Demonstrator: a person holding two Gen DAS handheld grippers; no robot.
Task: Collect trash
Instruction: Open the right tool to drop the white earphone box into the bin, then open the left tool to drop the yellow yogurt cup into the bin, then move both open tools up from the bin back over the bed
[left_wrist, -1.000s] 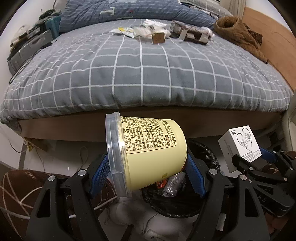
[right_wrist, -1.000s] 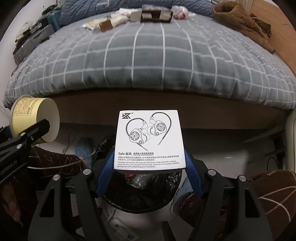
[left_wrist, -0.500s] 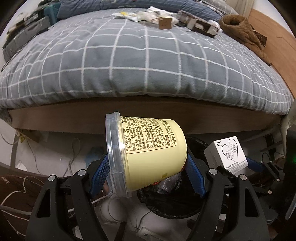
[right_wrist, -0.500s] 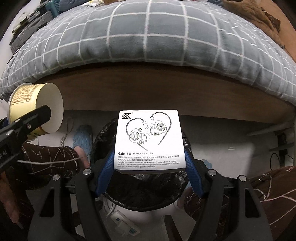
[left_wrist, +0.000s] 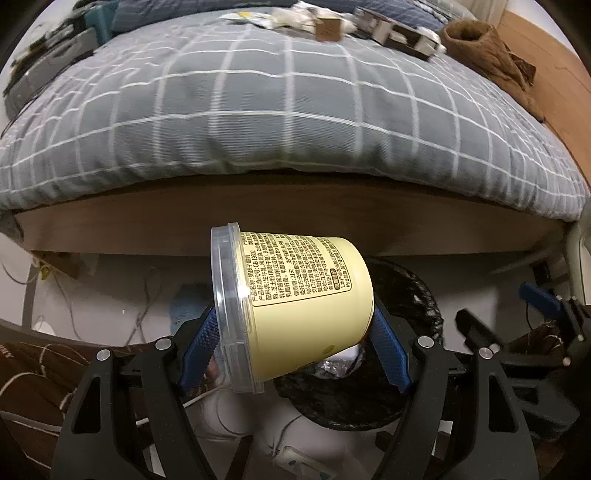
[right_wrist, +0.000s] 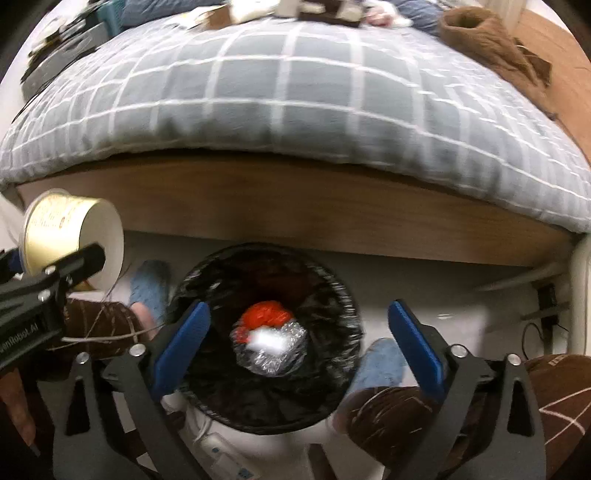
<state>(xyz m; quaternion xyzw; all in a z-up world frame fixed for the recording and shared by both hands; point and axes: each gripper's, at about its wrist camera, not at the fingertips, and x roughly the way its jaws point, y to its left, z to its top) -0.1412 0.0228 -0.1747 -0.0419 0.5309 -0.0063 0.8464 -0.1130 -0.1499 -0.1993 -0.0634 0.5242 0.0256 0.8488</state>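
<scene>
Our right gripper (right_wrist: 297, 341) is spreading its blue pads (right_wrist: 183, 341) wide with nothing between them, directly above the black-lined trash bin (right_wrist: 332, 280) on the floor, where a red scrap (right_wrist: 264, 314) and crumpled clear plastic (right_wrist: 273, 347) lie. Our left gripper (left_wrist: 293, 339) clamps the yellow tub (left_wrist: 295, 295) on its side, clear lid (left_wrist: 229, 310) leftward, over the bin's left rim. The wooden bed edge (right_wrist: 295, 206) overhangs the bin's far side; a brown-trousered leg (right_wrist: 424, 413) crowds its right rim. More litter (left_wrist: 325, 22) sits at the grey duvet's (left_wrist: 258, 110) far edge.
</scene>
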